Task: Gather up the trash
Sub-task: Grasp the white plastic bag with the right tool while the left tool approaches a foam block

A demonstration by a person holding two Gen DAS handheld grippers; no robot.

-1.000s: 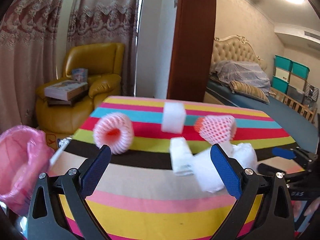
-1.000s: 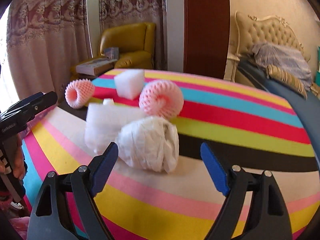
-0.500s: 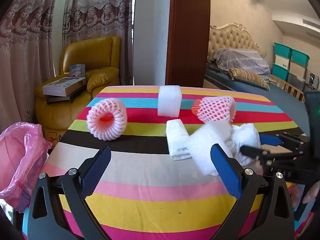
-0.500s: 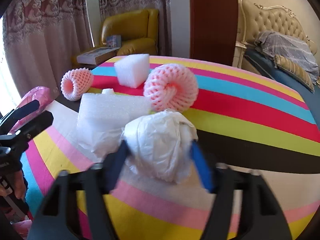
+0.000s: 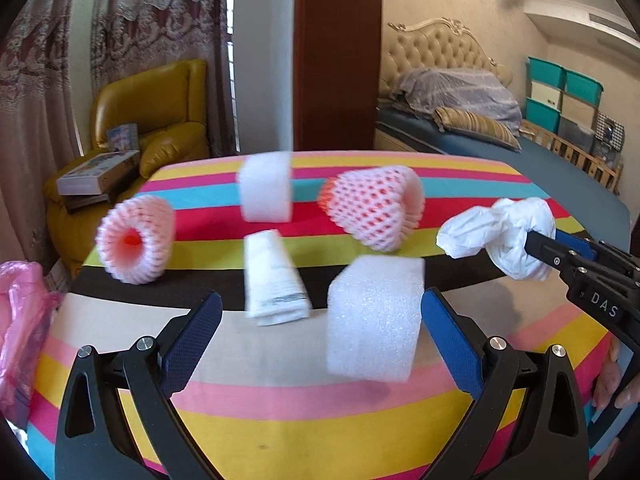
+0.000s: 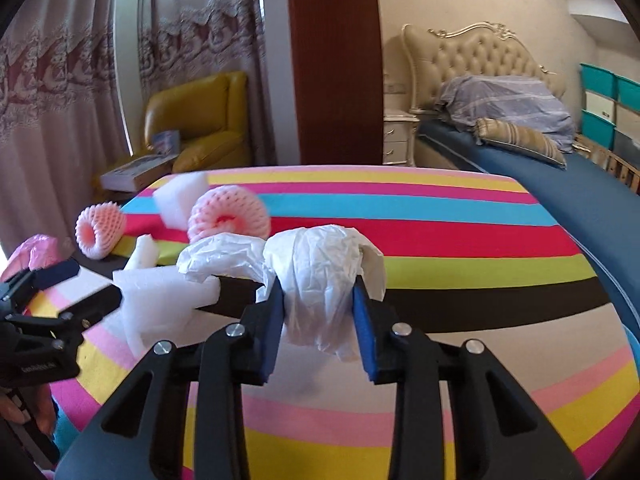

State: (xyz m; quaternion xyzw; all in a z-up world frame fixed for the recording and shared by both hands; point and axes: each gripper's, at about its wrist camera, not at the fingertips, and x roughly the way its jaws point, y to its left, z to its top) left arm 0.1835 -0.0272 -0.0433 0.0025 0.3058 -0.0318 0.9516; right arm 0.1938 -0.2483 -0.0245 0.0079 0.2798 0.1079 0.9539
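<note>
While clamped on the crumpled white bag (image 6: 320, 280) at right, right gripper (image 6: 318, 312) lifts; foam block (image 5: 374, 316) sits upright, dead ahead between wide-open left gripper (image 5: 320, 328) pads.

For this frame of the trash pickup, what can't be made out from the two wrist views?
- Pink bag: cut off by the left edge in the left wrist view, mouth unseen; half hidden behind the left gripper in the right wrist view.
- Print on the folded white packet: motion-blurred, left wrist view.
- Underside of the crumpled white wrapper: covered by the right gripper clamped on it.
- Whether the foam block is lifted: unclear, blurred.
</note>
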